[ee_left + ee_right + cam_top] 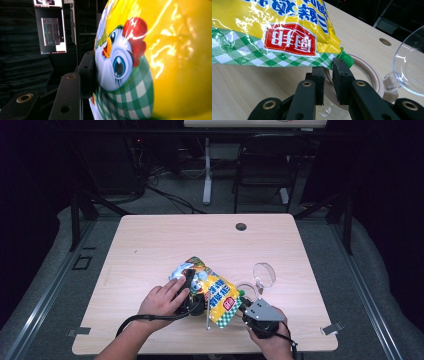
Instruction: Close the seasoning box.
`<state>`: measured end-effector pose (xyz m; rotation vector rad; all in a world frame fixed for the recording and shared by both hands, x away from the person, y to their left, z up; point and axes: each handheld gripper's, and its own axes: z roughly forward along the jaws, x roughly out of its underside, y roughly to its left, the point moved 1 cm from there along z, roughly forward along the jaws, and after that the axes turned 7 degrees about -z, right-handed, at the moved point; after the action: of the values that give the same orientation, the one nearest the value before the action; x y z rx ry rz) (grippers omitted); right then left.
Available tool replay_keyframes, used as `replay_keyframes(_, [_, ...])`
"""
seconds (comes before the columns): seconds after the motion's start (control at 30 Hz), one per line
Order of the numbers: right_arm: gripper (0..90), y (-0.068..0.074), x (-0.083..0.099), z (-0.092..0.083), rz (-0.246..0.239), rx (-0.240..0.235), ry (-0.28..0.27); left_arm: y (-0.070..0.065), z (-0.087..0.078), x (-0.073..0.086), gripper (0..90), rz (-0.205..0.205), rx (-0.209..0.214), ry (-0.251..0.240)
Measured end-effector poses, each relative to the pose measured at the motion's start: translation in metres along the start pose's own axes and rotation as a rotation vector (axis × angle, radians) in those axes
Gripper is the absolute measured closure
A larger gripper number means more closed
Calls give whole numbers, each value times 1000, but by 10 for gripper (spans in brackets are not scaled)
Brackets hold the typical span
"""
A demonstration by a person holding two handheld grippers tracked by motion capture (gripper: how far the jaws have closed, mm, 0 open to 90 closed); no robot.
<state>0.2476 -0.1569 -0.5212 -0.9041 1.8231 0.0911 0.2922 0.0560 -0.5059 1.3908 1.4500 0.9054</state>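
A yellow snack bag (210, 290) with a cartoon chicken and green check trim is held tilted above the table's near half. My left gripper (192, 287) is shut on its upper part. In the left gripper view one pad (87, 72) presses into the bag (162, 62), and the other jaw is hidden behind it. My right gripper (244, 302) is at the bag's lower right corner. In the right gripper view its jaws (329, 67) stand a narrow gap apart, with the bag's (274, 32) checked corner at their tips and a small green cap (345, 58) just behind.
A clear jar with a beige rim (372, 77) lies under the right gripper, its clear lid (265, 275) swung open to the right. The wooden table (150, 250) has a cable hole (241, 226) at the far side. A black chair (265, 165) stands beyond it.
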Motion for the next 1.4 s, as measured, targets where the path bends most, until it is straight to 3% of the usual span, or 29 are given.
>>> replay_keyframes(0.4, [795, -2, 2, 1, 21, -7, 1, 3, 0, -3, 572, 28, 0, 4])
replay_keyframes(0.43, [795, -3, 2, 3, 26, -39, -26, 3, 0, -3, 572, 30, -3, 1])
replay_keyframes(0.47, [794, -2, 2, 1, 24, -6, 0, 3, 0, -4, 572, 32, -5, 2])
replay_keyframes(0.5, [794, -2, 2, 1, 24, -3, 2, 3, 0, -4, 572, 34, -9, 2])
replay_keyframes(1.4, [793, -4, 4, 4, 41, -7, 11, 5, 0, -9, 573, 86, -25, 18])
